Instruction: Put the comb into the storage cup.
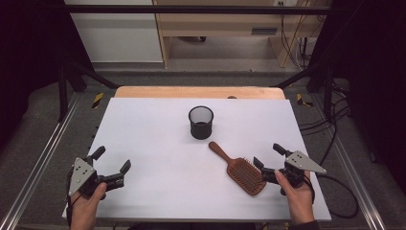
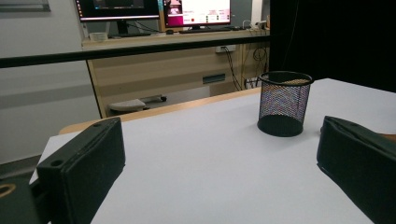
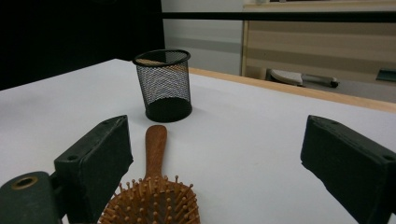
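A black mesh cup (image 1: 201, 122) stands upright near the middle of the white table (image 1: 158, 139). A brown wooden hairbrush (image 1: 238, 168) lies bristles up to its front right, handle toward the cup. My right gripper (image 1: 269, 156) is open just right of the brush head. In the right gripper view the brush (image 3: 154, 196) lies by the left jaw, with the cup (image 3: 163, 84) beyond it. My left gripper (image 1: 111, 160) is open at the front left corner, nothing between its jaws. The left gripper view has the cup (image 2: 284, 103) ahead to the right.
A wooden strip (image 1: 198, 92) borders the table's far edge. Metal rails (image 1: 43, 153) run along both sides, and cables (image 1: 342, 201) lie on the floor to the right. A desk with monitors (image 2: 154, 9) stands beyond the table.
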Action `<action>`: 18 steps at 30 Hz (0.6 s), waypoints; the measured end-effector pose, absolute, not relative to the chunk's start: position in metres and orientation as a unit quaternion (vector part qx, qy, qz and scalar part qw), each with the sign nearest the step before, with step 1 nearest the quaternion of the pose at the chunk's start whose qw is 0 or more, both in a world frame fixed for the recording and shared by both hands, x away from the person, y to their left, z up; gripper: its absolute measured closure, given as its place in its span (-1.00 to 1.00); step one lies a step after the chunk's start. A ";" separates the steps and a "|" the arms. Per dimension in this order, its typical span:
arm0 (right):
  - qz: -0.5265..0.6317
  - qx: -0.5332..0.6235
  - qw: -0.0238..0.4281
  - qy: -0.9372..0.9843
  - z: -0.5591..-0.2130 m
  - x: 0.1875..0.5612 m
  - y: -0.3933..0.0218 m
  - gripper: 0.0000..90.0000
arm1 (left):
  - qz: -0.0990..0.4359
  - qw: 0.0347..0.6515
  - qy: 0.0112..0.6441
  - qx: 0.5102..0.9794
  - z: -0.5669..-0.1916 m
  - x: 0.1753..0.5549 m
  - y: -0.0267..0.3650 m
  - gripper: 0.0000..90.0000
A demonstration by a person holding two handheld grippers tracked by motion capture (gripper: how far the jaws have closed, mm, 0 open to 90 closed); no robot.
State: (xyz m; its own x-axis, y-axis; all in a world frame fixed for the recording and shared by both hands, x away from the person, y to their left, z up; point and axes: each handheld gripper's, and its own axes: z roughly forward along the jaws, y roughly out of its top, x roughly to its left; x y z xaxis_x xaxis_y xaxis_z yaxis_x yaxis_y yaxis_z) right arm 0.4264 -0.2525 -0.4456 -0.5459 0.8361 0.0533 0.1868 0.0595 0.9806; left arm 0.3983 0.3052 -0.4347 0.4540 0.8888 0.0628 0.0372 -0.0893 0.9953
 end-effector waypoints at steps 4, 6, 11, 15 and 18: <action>0.568 0.392 0.284 0.666 -0.446 0.427 -0.252 -0.85 | 0.375 0.568 0.364 0.636 -0.435 0.398 0.305 -0.97; 0.563 0.397 0.287 0.666 -0.446 0.427 -0.252 -0.86 | 0.375 0.567 0.365 0.636 -0.435 0.398 0.305 -0.97; 0.556 0.410 0.288 0.663 -0.446 0.429 -0.250 -0.83 | 0.375 0.565 0.365 0.638 -0.435 0.398 0.305 -0.97; 0.556 0.420 0.280 0.660 -0.445 0.430 -0.248 -0.77 | 0.376 0.562 0.366 0.639 -0.436 0.398 0.305 -0.97; 0.551 0.419 0.279 0.666 -0.445 0.428 -0.245 -0.75 | 0.378 0.560 0.367 0.639 -0.436 0.397 0.306 -0.97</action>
State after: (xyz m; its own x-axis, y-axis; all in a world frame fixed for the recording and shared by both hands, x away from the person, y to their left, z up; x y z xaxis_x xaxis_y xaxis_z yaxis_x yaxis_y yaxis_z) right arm 0.4282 -0.2449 -0.4446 -0.4935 0.8650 0.0912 0.2507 0.0411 0.9672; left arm 0.3966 0.3056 -0.4361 0.4449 0.8927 0.0721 0.0459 -0.1031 0.9936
